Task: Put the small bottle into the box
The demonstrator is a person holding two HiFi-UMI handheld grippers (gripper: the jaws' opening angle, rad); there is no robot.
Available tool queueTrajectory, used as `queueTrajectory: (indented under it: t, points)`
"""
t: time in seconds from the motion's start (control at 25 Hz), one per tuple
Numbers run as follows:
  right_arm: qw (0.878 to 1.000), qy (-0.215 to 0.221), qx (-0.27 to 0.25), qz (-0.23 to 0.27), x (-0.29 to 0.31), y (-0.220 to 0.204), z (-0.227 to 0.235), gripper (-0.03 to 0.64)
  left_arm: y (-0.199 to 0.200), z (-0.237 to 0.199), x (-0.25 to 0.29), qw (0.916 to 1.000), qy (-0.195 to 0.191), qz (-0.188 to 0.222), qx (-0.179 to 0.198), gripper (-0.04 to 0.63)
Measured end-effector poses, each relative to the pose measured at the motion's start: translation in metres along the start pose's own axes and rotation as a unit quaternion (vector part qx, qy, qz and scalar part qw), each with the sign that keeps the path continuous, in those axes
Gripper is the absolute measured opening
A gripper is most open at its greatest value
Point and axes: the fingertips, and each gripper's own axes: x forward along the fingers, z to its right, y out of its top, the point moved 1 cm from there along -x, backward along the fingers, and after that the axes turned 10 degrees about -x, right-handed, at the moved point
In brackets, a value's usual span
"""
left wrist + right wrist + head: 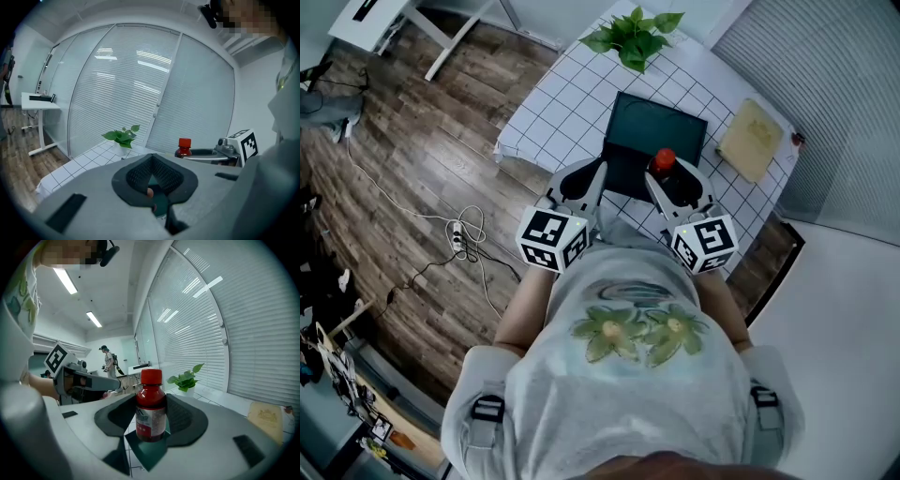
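A small bottle (664, 161) with dark red contents, a red cap and a white label stands upright between the jaws of my right gripper (675, 180), which is shut on it. It hangs over the near edge of the dark teal box (661, 127) on the checked table. The right gripper view shows the bottle (151, 411) held at its body, with the box (146, 453) below. My left gripper (581, 183) stands open and empty beside it, at the box's near left corner. In the left gripper view, the box (160, 202) shows between the jaws and the bottle (183, 147) is off to the right.
A potted green plant (634, 36) stands at the table's far edge. A pale yellow board (751, 139) lies at the right of the box. The white grid tablecloth (553, 108) hangs over the left edge. Cables lie on the wooden floor (464, 234).
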Motion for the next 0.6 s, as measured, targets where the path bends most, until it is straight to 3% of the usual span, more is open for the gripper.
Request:
queueTrajectory:
  t: [0.6]
  points:
    - [1.0, 0.008, 0.002, -0.026, 0.008, -0.022, -0.001, 0.202, -0.017, 0.002, 0.006, 0.9992, -0.014, -0.03, -0.022, 0.008]
